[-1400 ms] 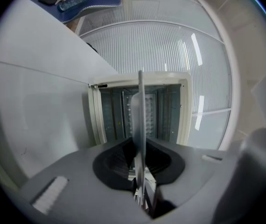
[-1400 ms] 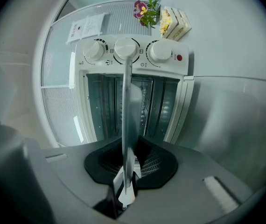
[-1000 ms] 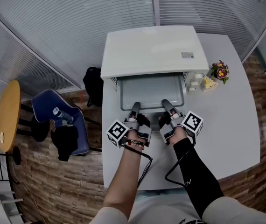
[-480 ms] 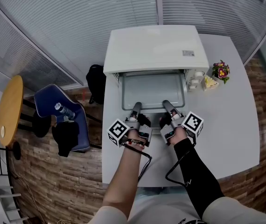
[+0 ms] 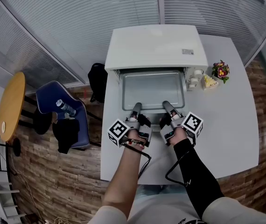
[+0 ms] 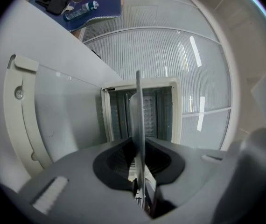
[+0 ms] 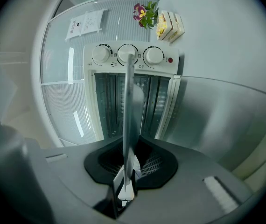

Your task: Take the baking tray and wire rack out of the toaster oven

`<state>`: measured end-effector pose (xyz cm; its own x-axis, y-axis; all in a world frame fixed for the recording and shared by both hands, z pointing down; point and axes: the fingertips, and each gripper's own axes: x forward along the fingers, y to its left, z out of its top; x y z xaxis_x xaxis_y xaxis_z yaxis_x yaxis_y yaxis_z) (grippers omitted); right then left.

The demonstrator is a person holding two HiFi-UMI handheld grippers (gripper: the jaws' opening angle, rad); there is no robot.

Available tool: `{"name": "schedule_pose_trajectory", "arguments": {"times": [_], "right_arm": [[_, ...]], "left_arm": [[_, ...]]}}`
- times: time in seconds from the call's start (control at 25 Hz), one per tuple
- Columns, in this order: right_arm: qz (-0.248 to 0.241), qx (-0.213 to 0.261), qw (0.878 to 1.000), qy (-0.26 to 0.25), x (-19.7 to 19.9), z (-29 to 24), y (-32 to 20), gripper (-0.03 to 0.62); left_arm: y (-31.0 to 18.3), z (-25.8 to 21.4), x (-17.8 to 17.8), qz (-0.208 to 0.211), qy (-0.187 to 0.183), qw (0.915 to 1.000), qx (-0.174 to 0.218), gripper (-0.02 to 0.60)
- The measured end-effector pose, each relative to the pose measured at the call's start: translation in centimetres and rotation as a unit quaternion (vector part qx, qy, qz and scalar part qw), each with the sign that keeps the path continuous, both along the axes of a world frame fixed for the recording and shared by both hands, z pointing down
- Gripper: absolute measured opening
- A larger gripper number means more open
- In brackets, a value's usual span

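- One round table (image 5: 10,107) is standing at 9 o'clock in the head view; just beside it, a chair (image 5: 49,99) is carrying a bottle (image 5: 66,109).
- Left gripper (image 5: 136,109) is pinching the tray (image 5: 152,87) by its near rim, at 7 o'clock of the tray, with the rim running edge-on between the jaws.
- Tray is sticking partly out of the oven (image 5: 154,45), which is sitting at 12 o'clock on the table (image 5: 226,125); the door (image 6: 63,120) is hanging open.
- Right gripper (image 5: 167,107) is clamping that same rim at 5 o'clock of the tray, below the knobs (image 7: 127,54).
- Flowers (image 5: 220,71) are standing at 2 o'clock, just beside the oven.
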<state>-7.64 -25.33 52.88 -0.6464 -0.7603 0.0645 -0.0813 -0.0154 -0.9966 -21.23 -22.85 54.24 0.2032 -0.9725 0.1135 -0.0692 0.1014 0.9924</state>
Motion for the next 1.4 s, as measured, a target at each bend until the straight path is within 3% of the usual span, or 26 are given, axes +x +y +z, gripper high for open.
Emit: {"name": "schedule_pose_trajectory", "arguments": {"times": [0.48, 0.84, 1.4], "right_arm": [[-0.009, -0.014, 1.0, 0.006, 0.5, 0.6, 2.3, 0.052], [-0.032, 0.003, 0.999, 0.001, 0.6, 0.0, 4.8, 0.052], [-0.048, 0.039, 0.998, 0.028, 1.6, -2.9, 9.8, 0.046]], "left_arm": [[2.5, 0.5, 0.5, -0.012, 0.002, 0.9999, -0.006, 0.107], [5.3, 0.0, 0.9, -0.014, -0.003, 0.9999, 0.006, 0.107], [9.8, -3.1, 2.6, 0.074, -0.047, 0.9954, 0.04, 0.106]]}}
